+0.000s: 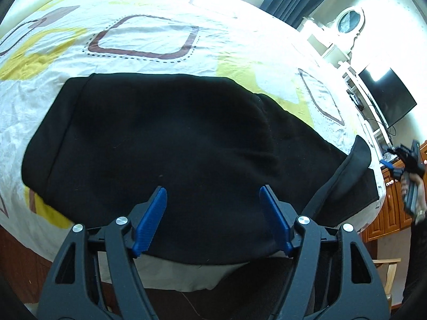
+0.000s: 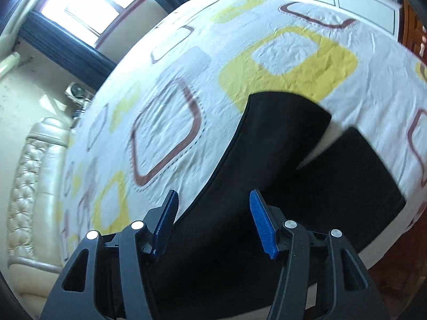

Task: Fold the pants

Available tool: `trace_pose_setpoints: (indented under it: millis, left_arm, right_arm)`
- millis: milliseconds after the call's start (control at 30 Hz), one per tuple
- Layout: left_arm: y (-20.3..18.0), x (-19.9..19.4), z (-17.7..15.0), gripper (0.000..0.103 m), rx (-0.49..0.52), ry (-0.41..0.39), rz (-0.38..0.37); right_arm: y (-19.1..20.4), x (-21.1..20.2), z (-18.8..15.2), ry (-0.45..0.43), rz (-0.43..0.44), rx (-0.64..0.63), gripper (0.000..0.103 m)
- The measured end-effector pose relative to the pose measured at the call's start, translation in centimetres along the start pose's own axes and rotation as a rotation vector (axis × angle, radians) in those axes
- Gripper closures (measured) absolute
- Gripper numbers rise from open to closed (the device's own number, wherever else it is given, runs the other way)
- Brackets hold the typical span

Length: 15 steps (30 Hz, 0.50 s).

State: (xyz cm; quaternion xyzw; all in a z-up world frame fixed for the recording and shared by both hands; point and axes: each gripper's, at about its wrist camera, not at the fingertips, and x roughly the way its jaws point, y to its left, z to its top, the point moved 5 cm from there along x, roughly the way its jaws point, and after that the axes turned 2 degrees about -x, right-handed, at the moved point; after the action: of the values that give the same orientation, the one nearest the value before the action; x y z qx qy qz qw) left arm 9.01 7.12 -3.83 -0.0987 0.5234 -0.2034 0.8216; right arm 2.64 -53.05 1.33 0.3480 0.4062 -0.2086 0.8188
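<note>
Pants are lying on the bed while both grippers — left gripper, right gripper — are hovering with fingers open, so pinching matching edges seems wise.

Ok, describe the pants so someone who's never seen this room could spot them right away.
Find the bed, covered by a white sheet printed with yellow and brown rounded squares. The pants lie flat along its near edge, below both open grippers, left and right. They are the only plain black thing on that patterned sheet, with two leg ends splitting apart at one end.
</note>
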Motion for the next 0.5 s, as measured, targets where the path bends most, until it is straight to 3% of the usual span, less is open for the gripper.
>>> trace_pose_setpoints:
  millis: [200, 433, 500]
  left_arm:
    - [-0.6, 1.2, 0.0, 0.025, -0.018, 0.019, -0.008]
    - [0.2, 1.7, 0.0, 0.022, -0.063, 0.032, -0.054]
    - [0.1, 1.8, 0.0, 0.018, -0.065, 0.031, -0.072]
  right_arm:
    - [-0.6, 7.9, 6.3, 0.088, -0.226, 0.043, 0.048]
    - [-2.4, 13.3, 7.3, 0.141, -0.391, 0.079, 0.049]
    - [-2.2, 13.3, 7.3, 0.134, -0.410, 0.051, 0.059]
